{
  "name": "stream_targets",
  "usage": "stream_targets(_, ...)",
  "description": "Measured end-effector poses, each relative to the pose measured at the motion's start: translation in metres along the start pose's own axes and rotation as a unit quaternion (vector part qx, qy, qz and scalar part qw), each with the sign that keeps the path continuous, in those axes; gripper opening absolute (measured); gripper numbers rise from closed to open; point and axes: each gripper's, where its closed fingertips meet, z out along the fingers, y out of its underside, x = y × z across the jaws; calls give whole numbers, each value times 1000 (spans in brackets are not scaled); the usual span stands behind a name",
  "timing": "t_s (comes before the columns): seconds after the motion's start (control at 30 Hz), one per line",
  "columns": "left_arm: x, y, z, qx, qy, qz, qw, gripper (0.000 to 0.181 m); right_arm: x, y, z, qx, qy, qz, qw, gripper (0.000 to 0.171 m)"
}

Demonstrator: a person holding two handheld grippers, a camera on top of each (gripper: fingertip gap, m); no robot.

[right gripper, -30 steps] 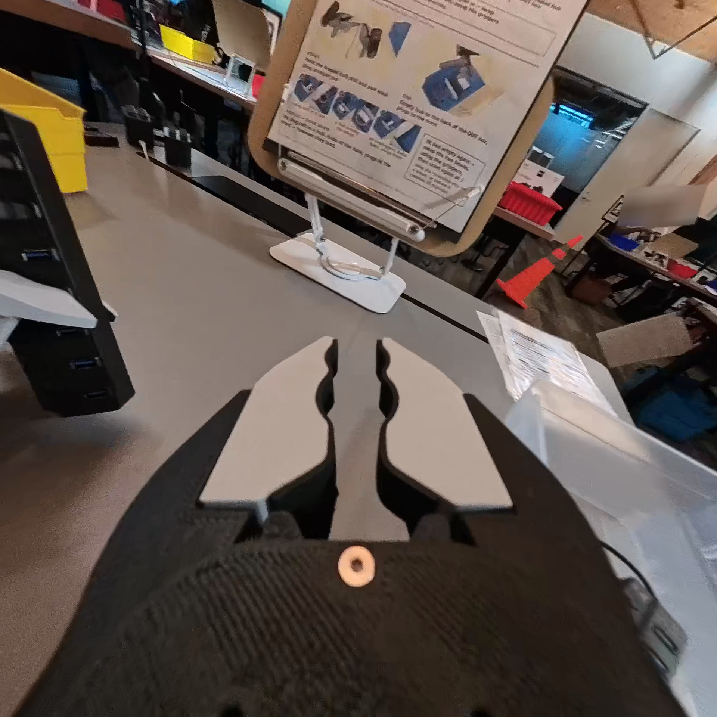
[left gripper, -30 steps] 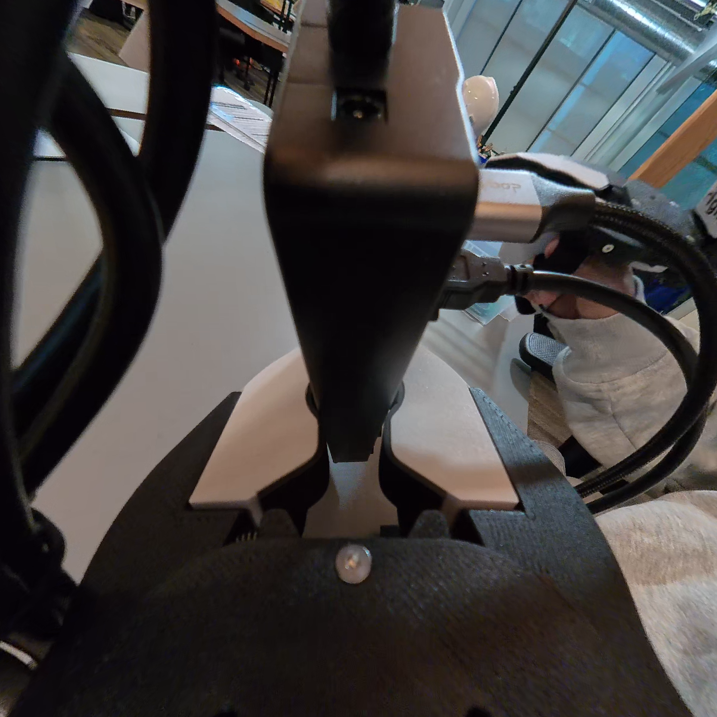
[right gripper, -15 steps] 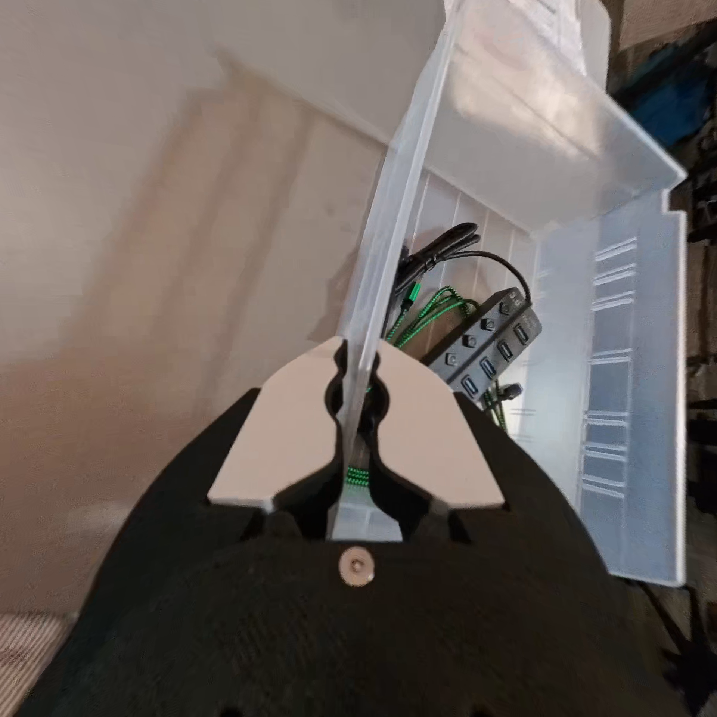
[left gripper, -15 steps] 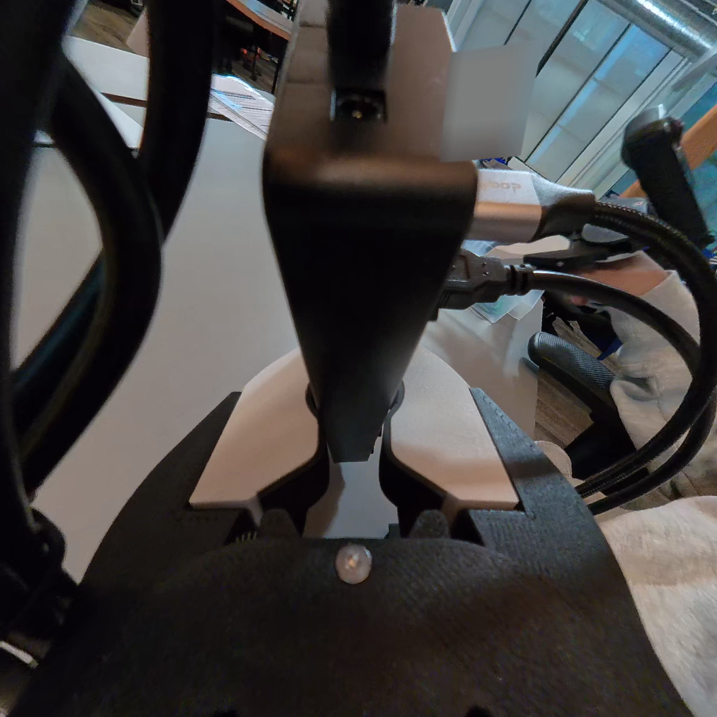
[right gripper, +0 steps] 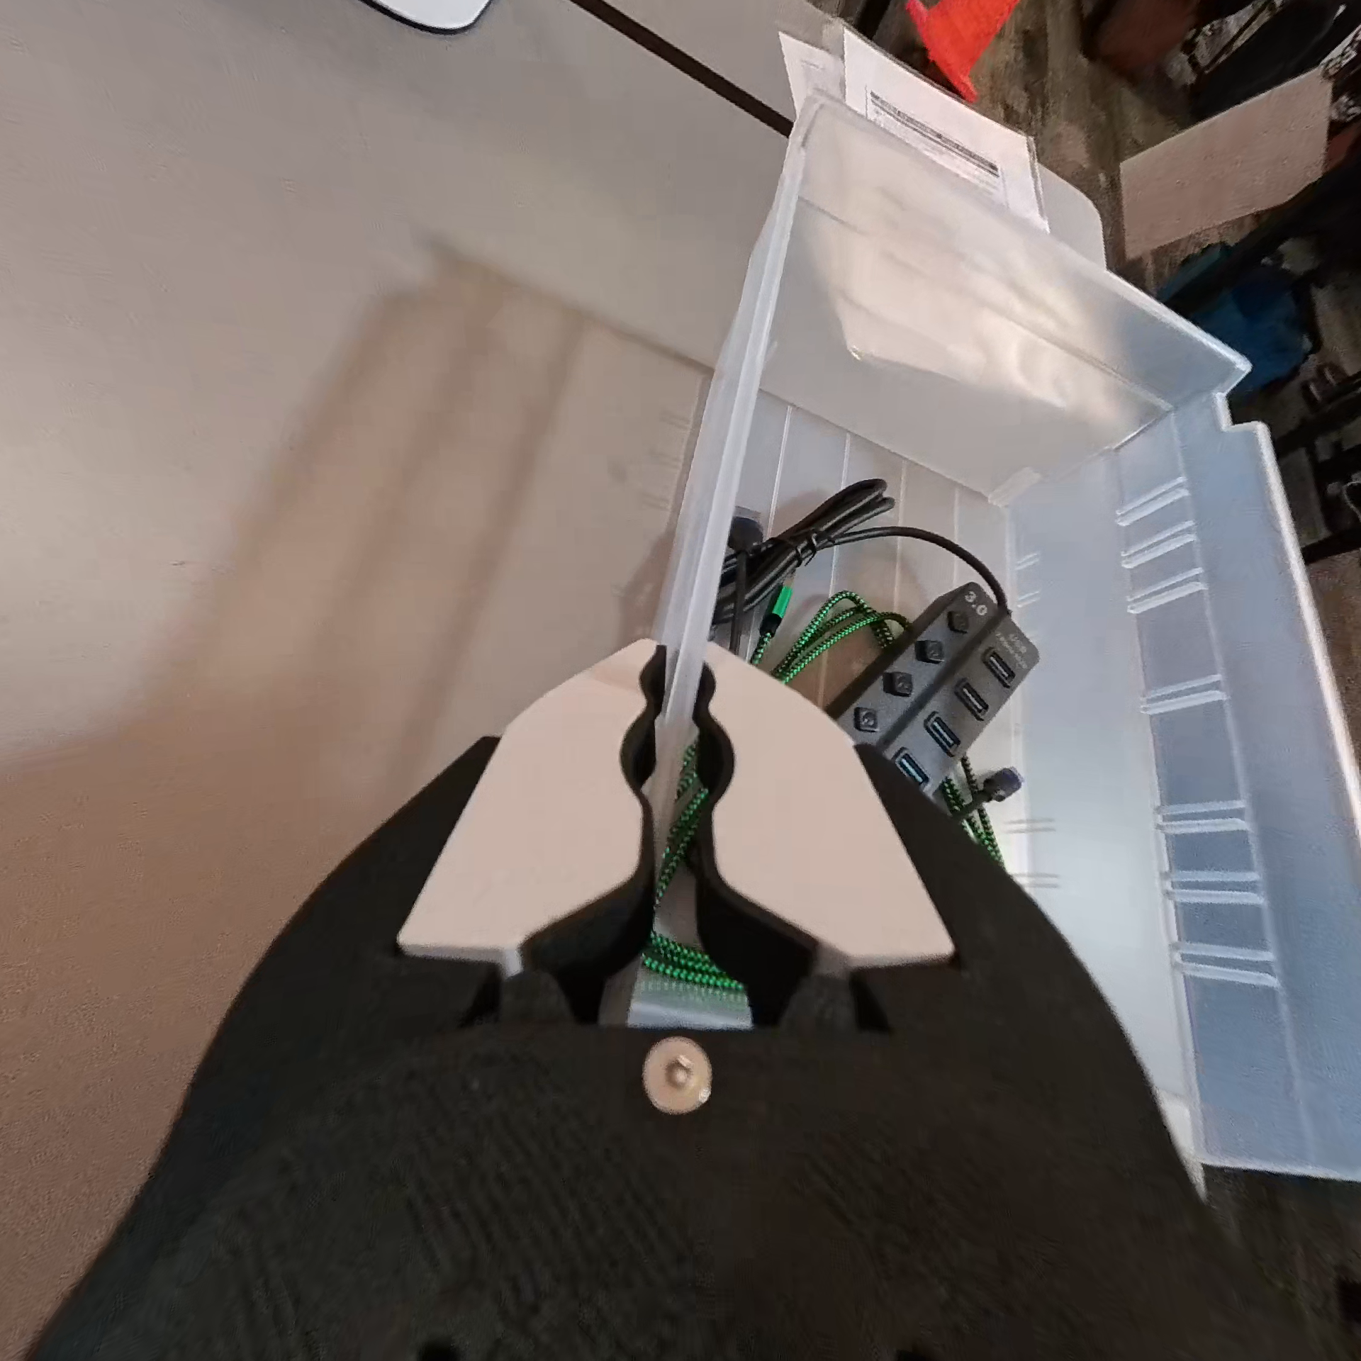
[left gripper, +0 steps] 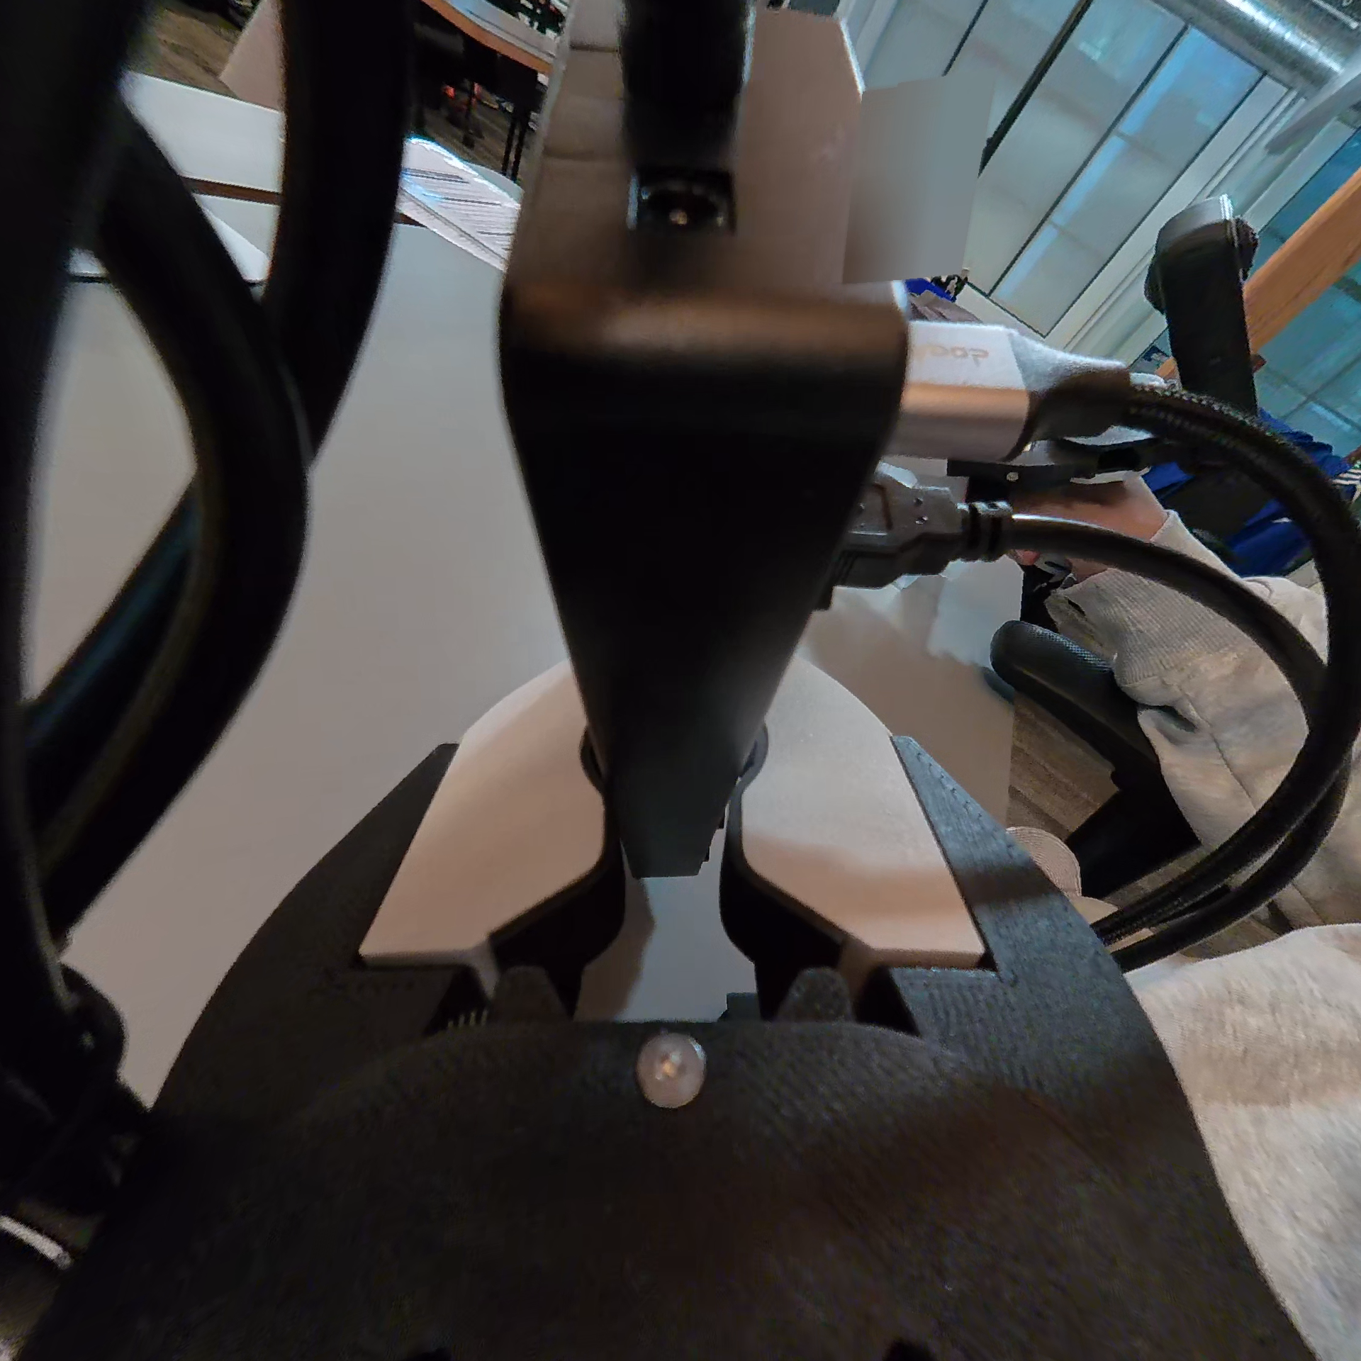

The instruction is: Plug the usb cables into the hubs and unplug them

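My left gripper [left gripper: 674, 744] is shut on a black USB hub [left gripper: 692, 456], held upright above the grey table [left gripper: 412, 515]. Two cables are plugged into the hub's right side: a silver-shelled plug [left gripper: 957, 398] and a black plug [left gripper: 906, 541], with cords looping right. My right gripper [right gripper: 676, 681] is shut on the left wall of a clear plastic bin [right gripper: 744, 383]. Inside the bin lie a black multi-port hub [right gripper: 950, 692], a green braided cable [right gripper: 825, 633] and a bundled black cable [right gripper: 803, 537].
Thick black cables [left gripper: 221, 412] hang at the left of the left wrist view. A person's hand and grey sleeve [left gripper: 1208, 663] and a chair [left gripper: 1068, 677] are at the right. Papers [right gripper: 935, 125] lie behind the bin; a white stand base [right gripper: 434, 11] sits at the table's far side.
One second ago my right gripper was open above the table facing a clipboard stand; it swung down to the bin and shut on its wall. The left gripper has kept its hold on the hub.
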Motion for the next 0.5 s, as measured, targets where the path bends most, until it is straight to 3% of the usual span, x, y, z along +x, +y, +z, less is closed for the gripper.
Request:
stream_targets(0.23, -1, 0, 0, 0, -2, 0, 1000, 27, 6, -11, -9, 33, 50, -37, 998, 12)
stream_targets(0.4, 2, 1, 1, -1, 6, -1, 1000, 27, 0, -79, -73, 185, 162, -134, 960, 2)
stream_targets(0.5, 8, 2, 3, -2, 19, 1, 1000, 27, -47, -110, -100, 271, 119, -159, 942, 1)
